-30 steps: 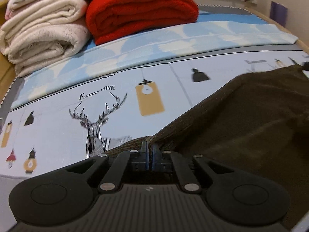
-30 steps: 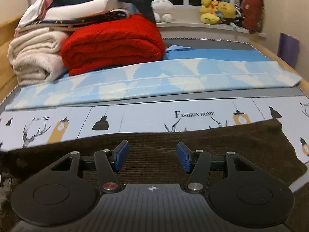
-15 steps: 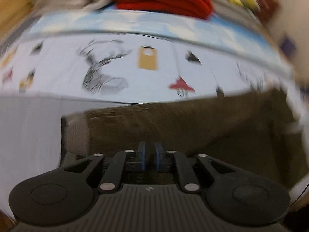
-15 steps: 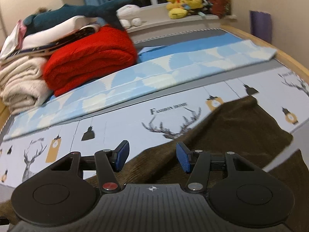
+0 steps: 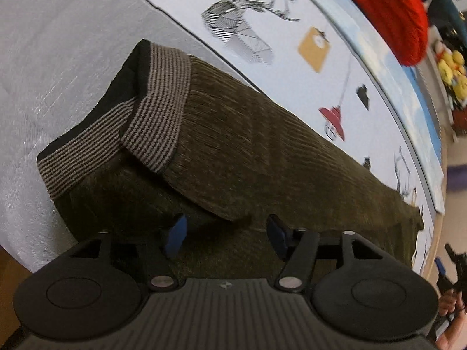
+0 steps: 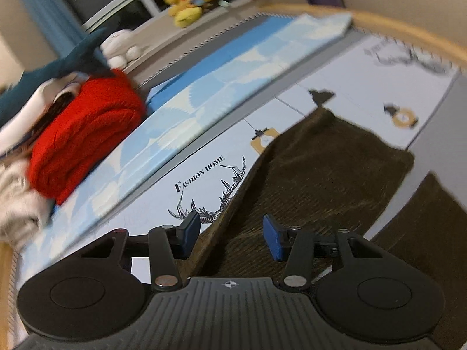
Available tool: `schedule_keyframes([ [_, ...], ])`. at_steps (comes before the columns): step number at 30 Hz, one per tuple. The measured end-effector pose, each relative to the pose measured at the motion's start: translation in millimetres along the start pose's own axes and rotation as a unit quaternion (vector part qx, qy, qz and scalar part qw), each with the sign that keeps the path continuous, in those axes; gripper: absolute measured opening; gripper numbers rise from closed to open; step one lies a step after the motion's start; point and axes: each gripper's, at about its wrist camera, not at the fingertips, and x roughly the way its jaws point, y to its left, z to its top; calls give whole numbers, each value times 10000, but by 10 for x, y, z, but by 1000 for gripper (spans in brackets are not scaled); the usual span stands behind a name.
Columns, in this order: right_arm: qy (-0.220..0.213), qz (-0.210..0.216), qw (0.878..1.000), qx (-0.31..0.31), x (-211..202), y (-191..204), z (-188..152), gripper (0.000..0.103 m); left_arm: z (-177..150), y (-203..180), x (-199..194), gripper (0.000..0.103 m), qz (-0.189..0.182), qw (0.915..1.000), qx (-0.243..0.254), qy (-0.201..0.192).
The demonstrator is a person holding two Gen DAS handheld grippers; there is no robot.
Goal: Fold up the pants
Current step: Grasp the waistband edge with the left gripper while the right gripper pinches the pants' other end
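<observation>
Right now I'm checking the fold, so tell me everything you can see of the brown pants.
The brown pants look like ribbed corduroy, dark olive-brown, lying flat on the printed bedsheet. Two striped knit cuffs sit one over the other, so the legs are stacked, the upper offset from the lower. Both the left tongs and right tongs are open above the fabric, gripping nothing.

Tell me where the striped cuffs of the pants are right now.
In the left wrist view, the striped cuffs lie upper left, stacked at the end of the brown pants, on the grey part of the bed sheet, ahead of the open left gripper.
</observation>
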Motion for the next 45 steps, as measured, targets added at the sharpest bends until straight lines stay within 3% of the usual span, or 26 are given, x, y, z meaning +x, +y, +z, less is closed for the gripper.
schedule_keyframes([
  [4,319,248,9977,550,281,-119,39,51,88,13,34,66,72,9996,-228,-121],
  [9,549,268,9954,733,631,-67,-10,51,181,31,-145,65,-156,9929,-698,-952],
  [12,607,177,9959,640,848,-8,-47,51,184,-70,-231,65,-236,9894,-632,-1288],
  [20,788,-37,9957,490,1380,32,-133,52,227,-166,-39,65,94,9923,-657,-1041],
  [22,808,-89,9957,433,1478,45,-136,52,212,-127,-13,56,248,9929,-617,-990],
  [24,838,-167,9957,359,1571,60,-143,52,213,-102,9,32,454,9926,-570,-970],
  [26,837,-232,9958,284,1639,70,-151,51,236,-77,12,15,524,9925,-525,-970],
  [27,817,-278,9960,222,1661,79,-151,47,250,-73,5,12,528,9925,-488,-992],
  [28,784,-307,9963,148,1673,89,-147,31,262,-70,-4,12,493,9927,-448,-1008],
  [29,767,-297,9966,72,1683,96,-138,21,267,-73,-16,10,475,9929,-407,-1015],
  [30,743,-269,9969,27,1680,103,-128,9,266,-72,-28,9,461,9931,-360,-1020],
  [32,649,-174,9977,-23,1631,116,-96,5,260,-59,-59,8,412,9933,-303,-1032],
  [39,395,103,9991,-82,1208,153,-10,3,226,-32,-270,7,118,9924,-40,-1221],
  [45,224,408,9987,-189,403,94,81,3,155,86,-566,6,-199,9888,351,-1434],
])
